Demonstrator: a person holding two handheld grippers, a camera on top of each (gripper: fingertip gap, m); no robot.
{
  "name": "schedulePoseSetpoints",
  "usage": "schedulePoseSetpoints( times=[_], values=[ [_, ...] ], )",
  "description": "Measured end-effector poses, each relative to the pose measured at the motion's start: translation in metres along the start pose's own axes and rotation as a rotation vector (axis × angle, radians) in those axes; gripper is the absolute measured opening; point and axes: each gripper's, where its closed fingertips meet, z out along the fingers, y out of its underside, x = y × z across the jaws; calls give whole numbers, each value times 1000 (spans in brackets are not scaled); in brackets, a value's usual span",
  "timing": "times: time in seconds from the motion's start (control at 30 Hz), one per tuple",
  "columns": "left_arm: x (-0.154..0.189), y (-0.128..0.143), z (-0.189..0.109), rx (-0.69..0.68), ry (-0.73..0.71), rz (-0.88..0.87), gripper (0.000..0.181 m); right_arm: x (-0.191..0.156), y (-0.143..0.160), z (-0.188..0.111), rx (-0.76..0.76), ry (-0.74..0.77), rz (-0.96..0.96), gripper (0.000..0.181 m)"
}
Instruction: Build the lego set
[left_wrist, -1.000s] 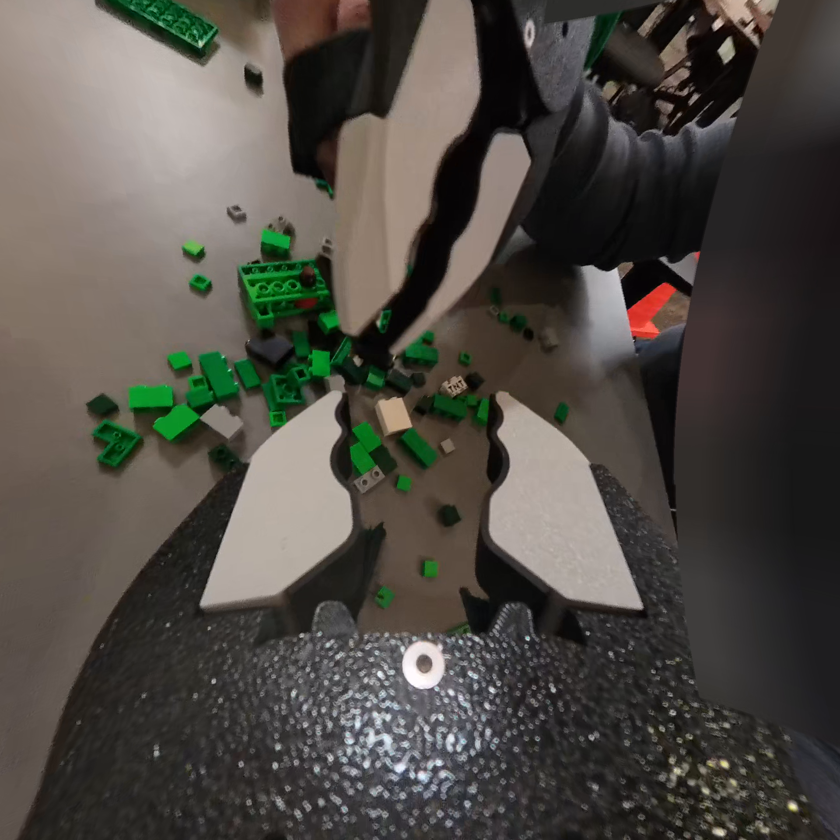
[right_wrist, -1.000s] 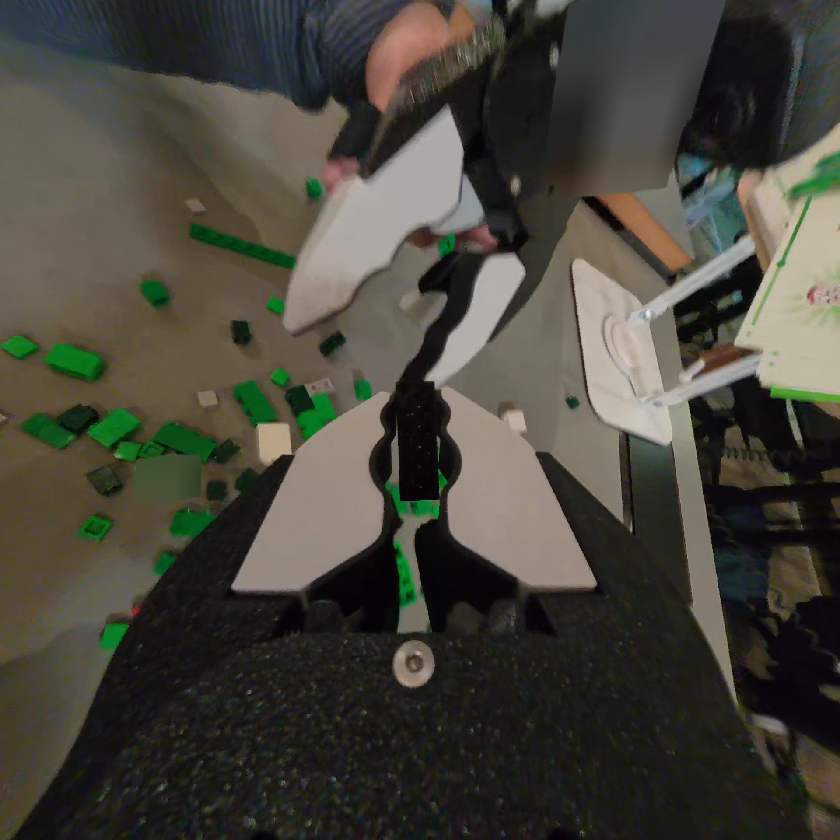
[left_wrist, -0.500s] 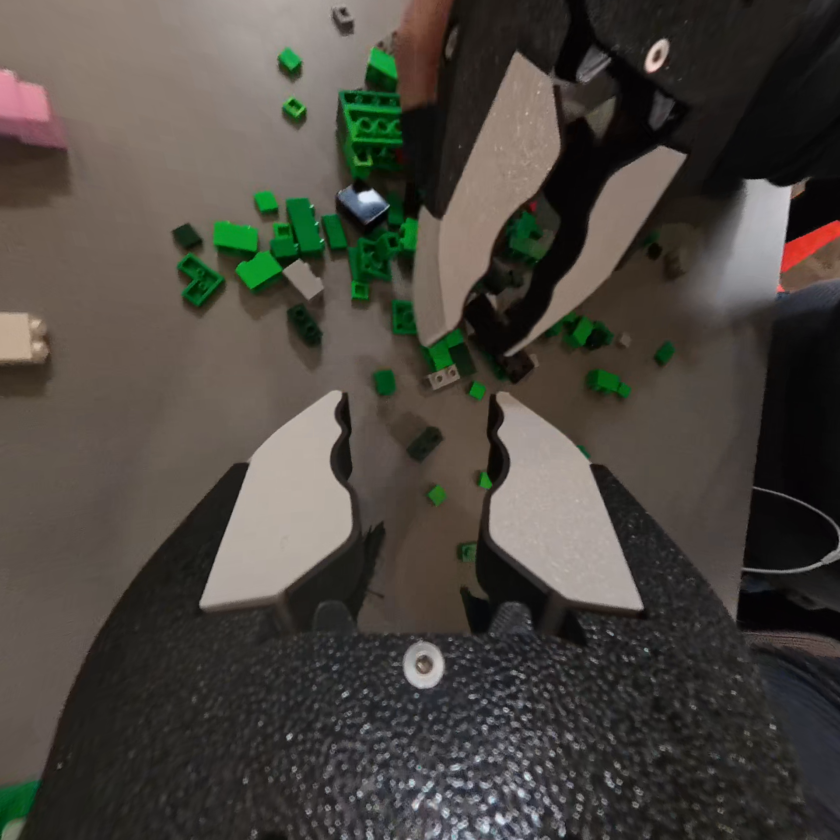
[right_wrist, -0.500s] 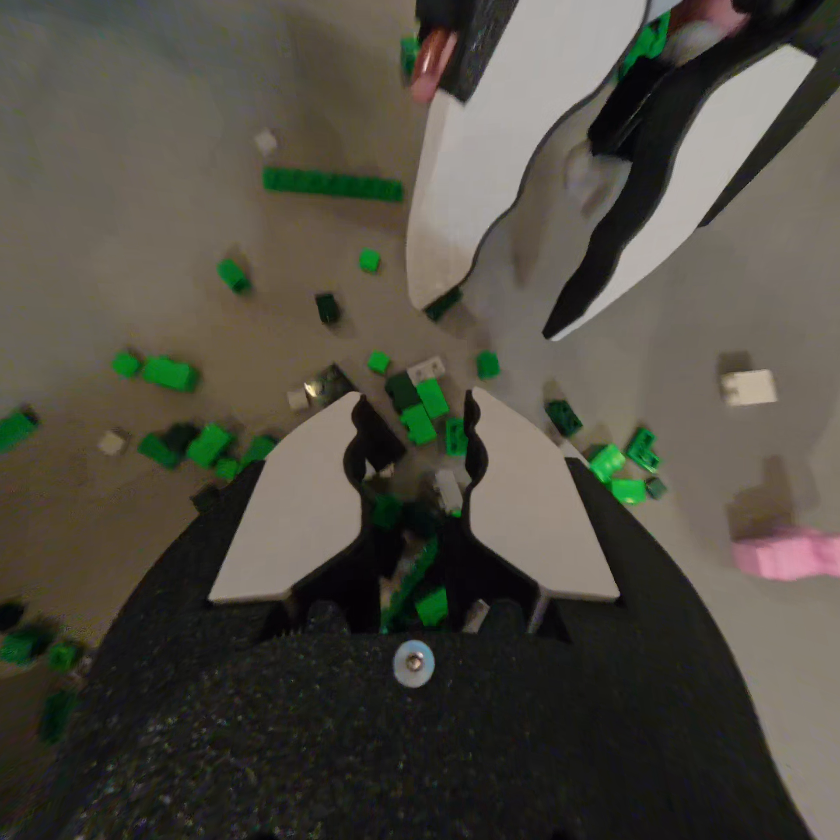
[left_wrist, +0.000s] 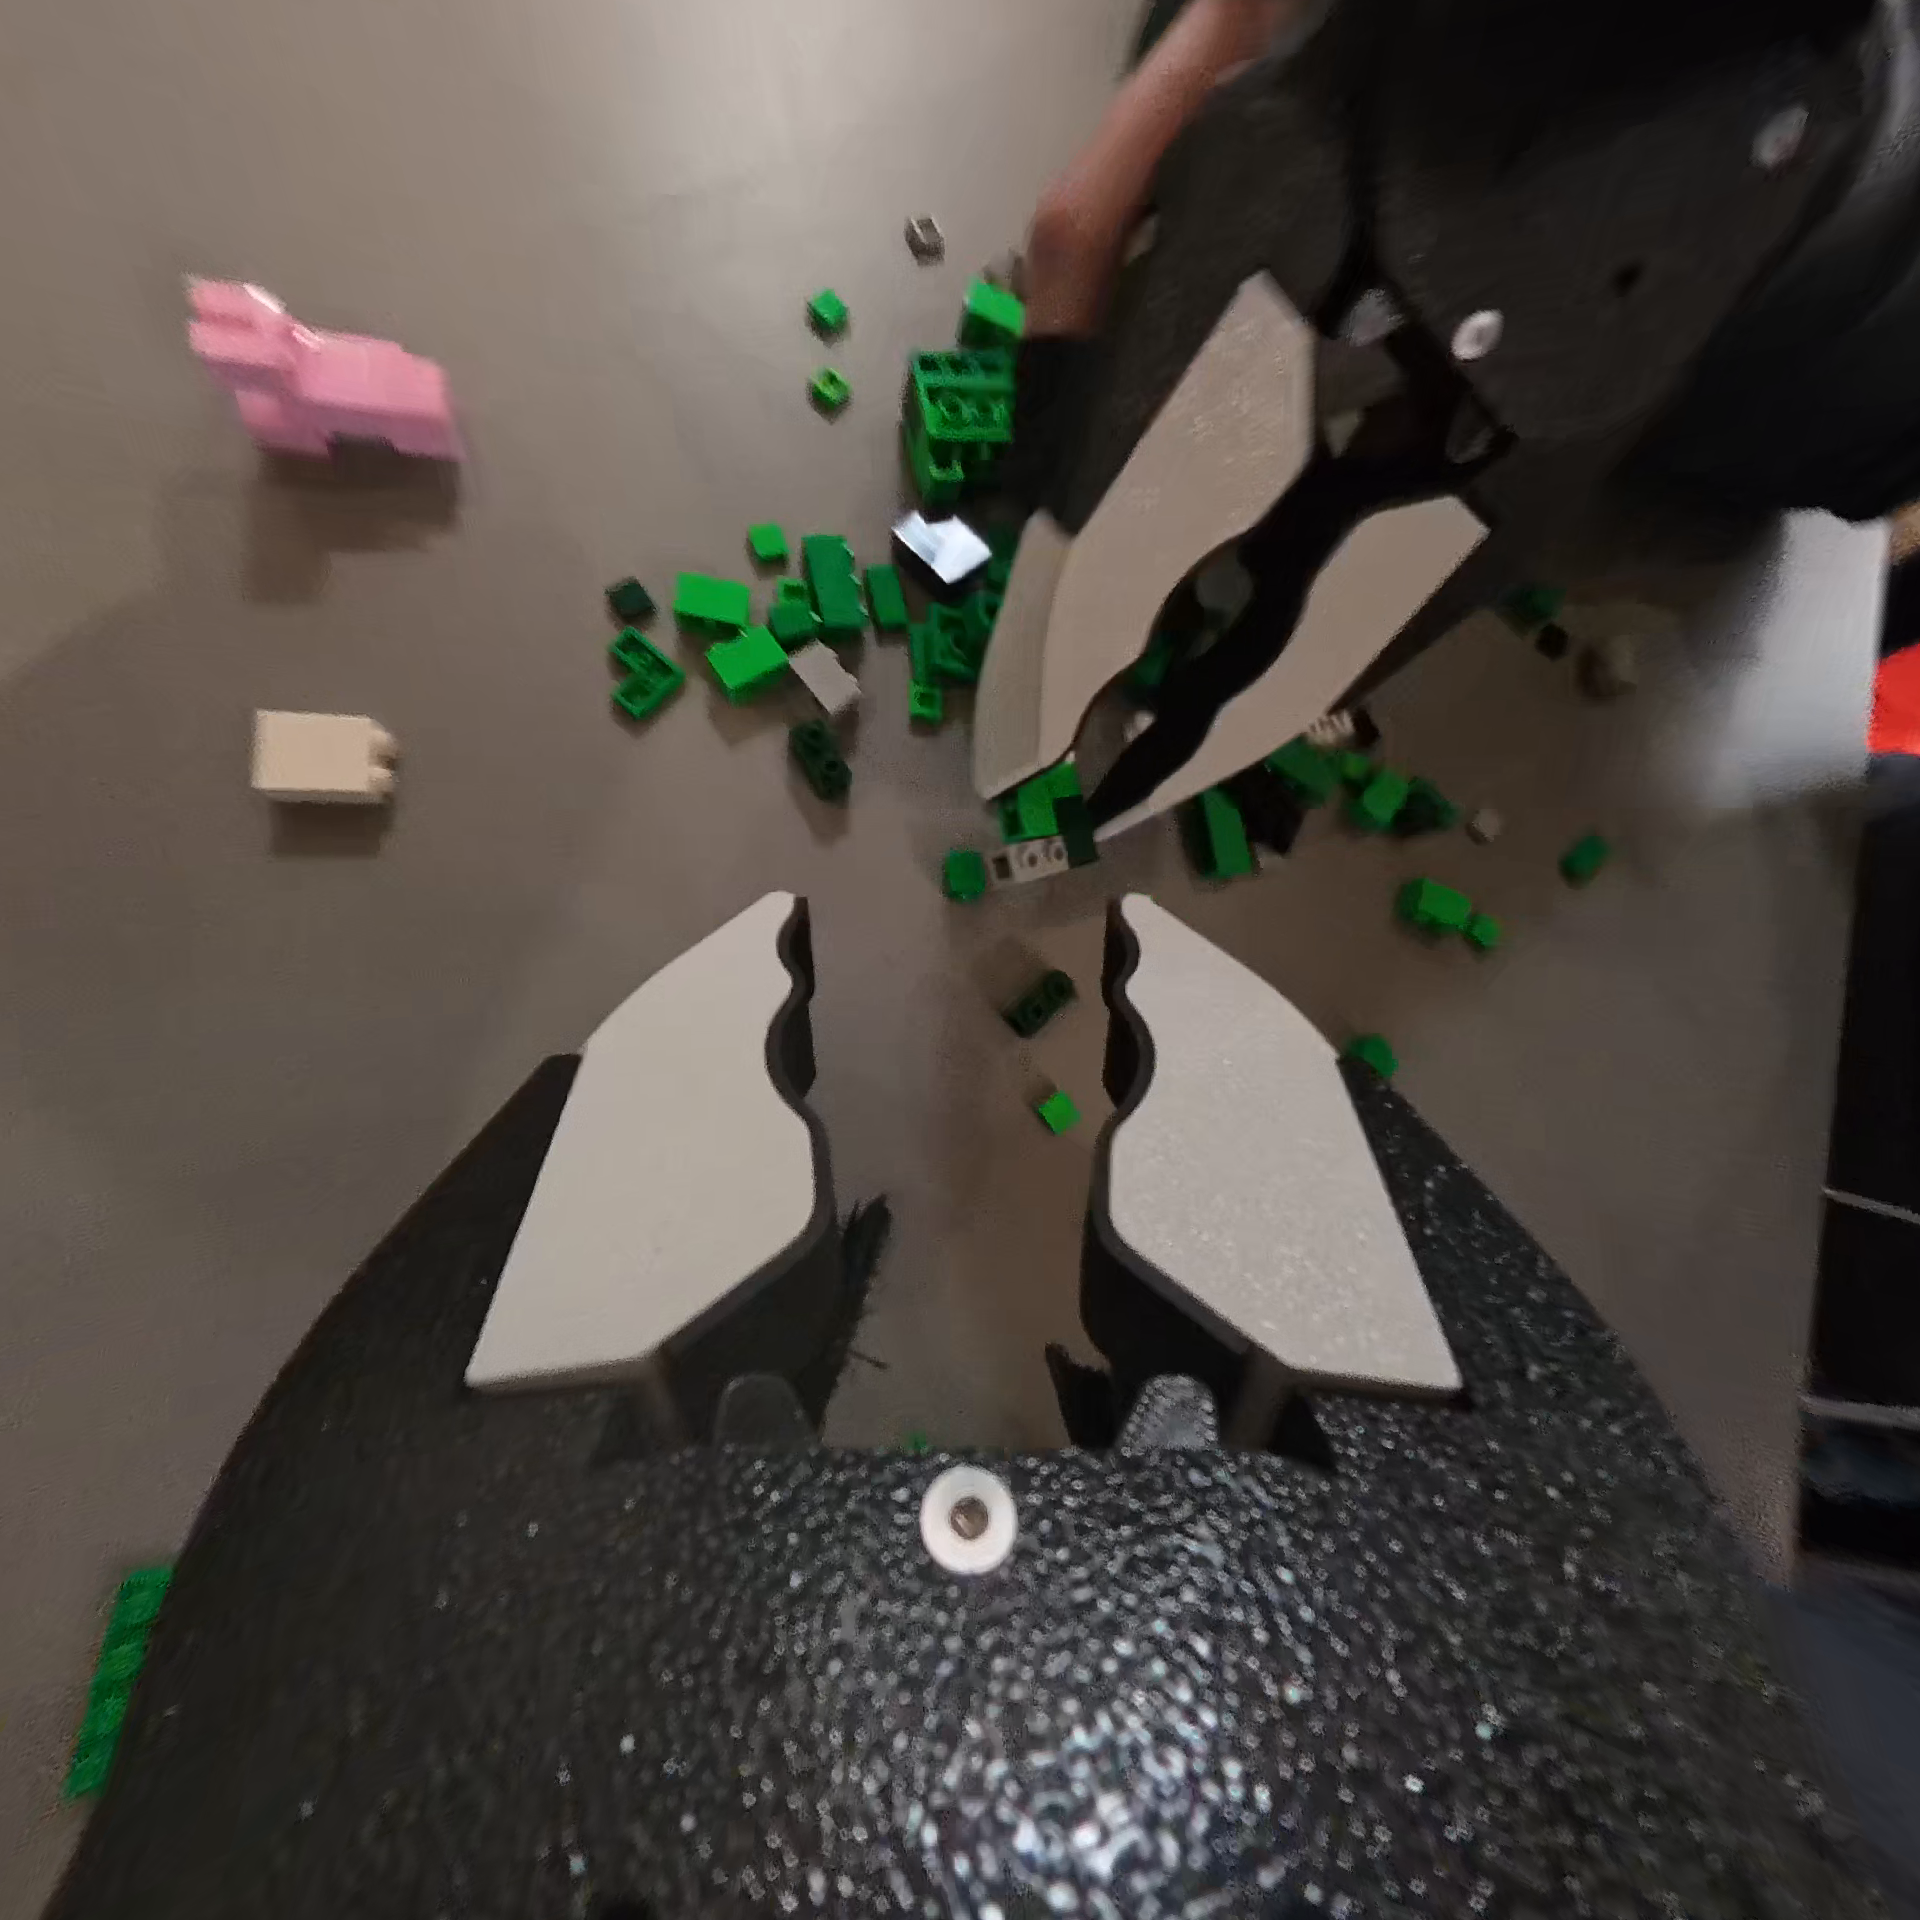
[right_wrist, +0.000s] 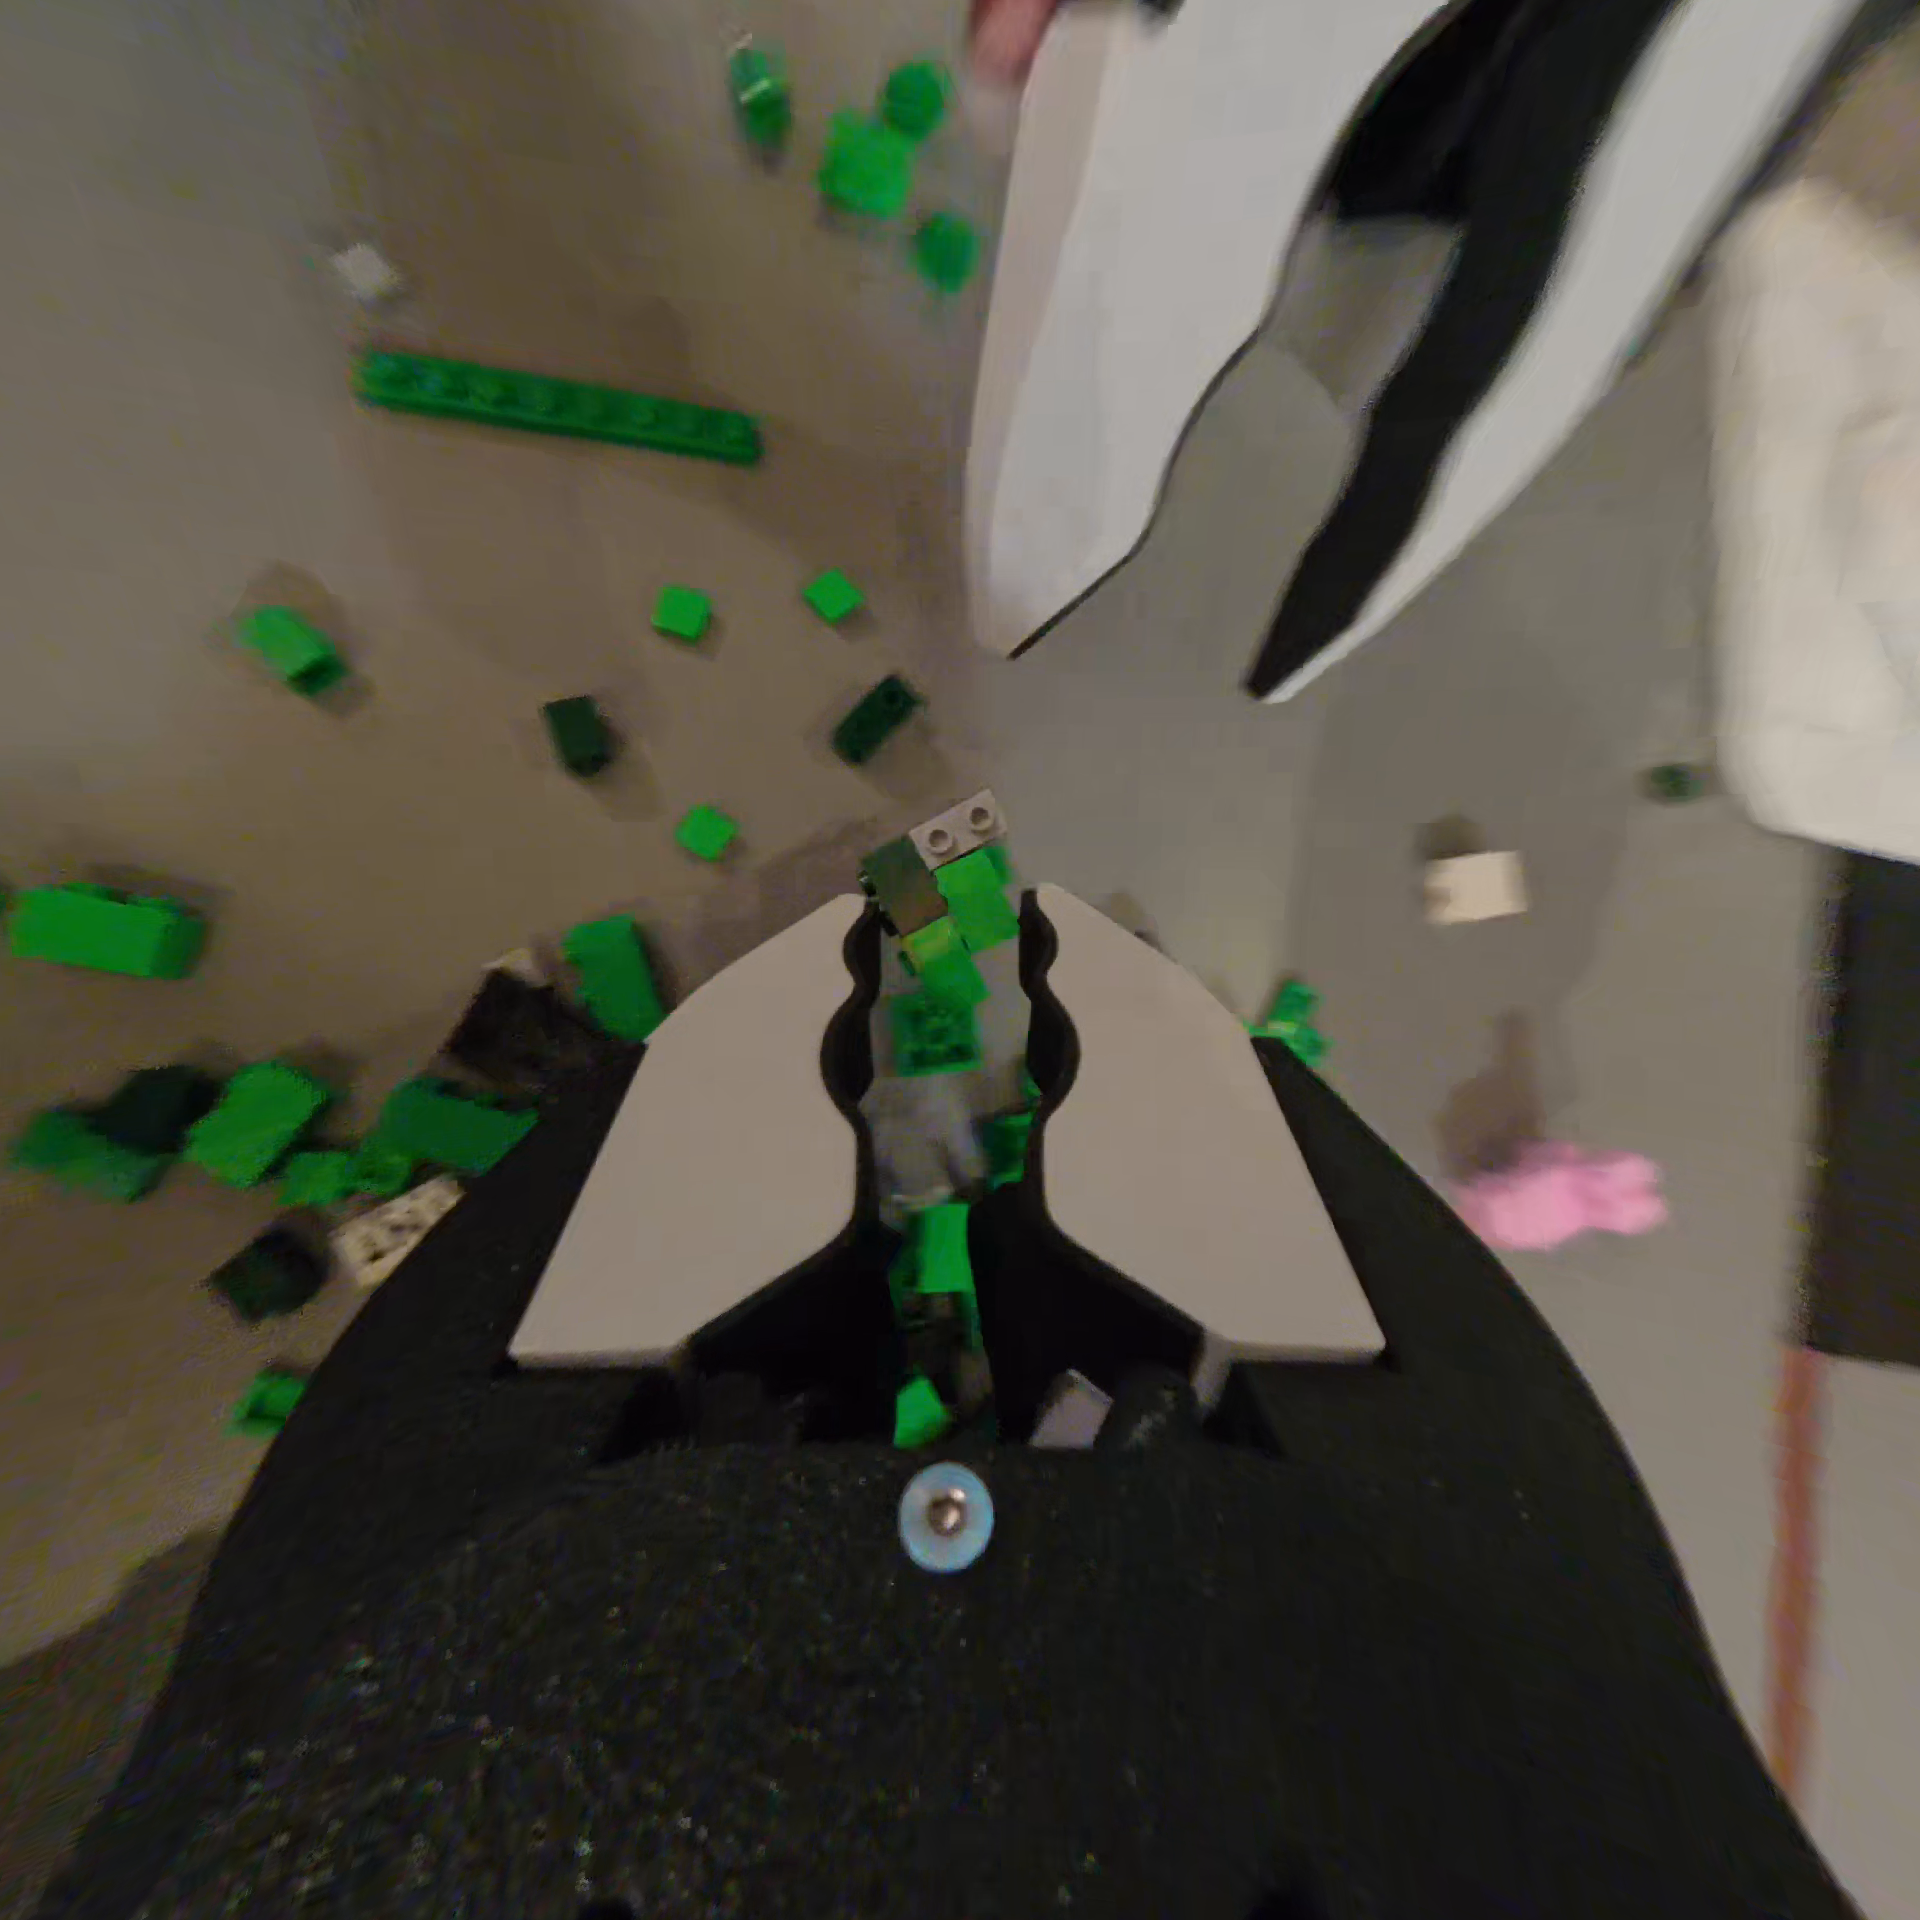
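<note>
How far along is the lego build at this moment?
Done: a pink brick-built figure stands assembled; a small stacked green brick block is begun. In hand: nothing clearly. The left gripper is open and empty, and the right gripper's part-open jaws straddle the loose green brick pile. Left: most bricks and the long green plate lie unattached.

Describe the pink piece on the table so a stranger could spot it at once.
Start at the big scatter of green bricks in the middle of the grey table. Look well off to one side, to bare tabletop, where two pieces sit alone: a cream block and the pink piece. It is the only pink thing there, a blocky built-up shape, larger than the loose bricks.
</note>
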Motion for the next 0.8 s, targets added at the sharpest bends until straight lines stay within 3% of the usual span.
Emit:
schedulePoseSetpoints(
  times=[0.1,0.17,0.23,0.33,0.43,0.57,0.6,0.7,0.8],
  values=[
    [-10,-27,-2,239,-135,-49,49,23,-11,-35,146,343,-25,25],
    [8,-40,3,459,-128,-41,47,18,-3,-60,185,527,-36,25],
    [28,-47,8,593,-60,-91,46,6,12,-77,157,665,-69,25],
    [58,-74,13,777,173,-193,49,-12,24,-90,128,758,-48,25],
    [64,-89,34,775,295,-260,55,-16,28,-101,107,839,-55,25],
    [80,-89,64,643,391,-269,61,-18,34,-102,91,863,-96,25],
    [82,-86,67,615,367,-240,59,-18,33,-102,106,862,-92,25],
    [88,-77,65,599,305,-130,31,-21,24,-100,186,807,-51,25],
    [91,-74,63,603,328,-130,29,-24,21,-101,202,799,-64,25]
  ],
)
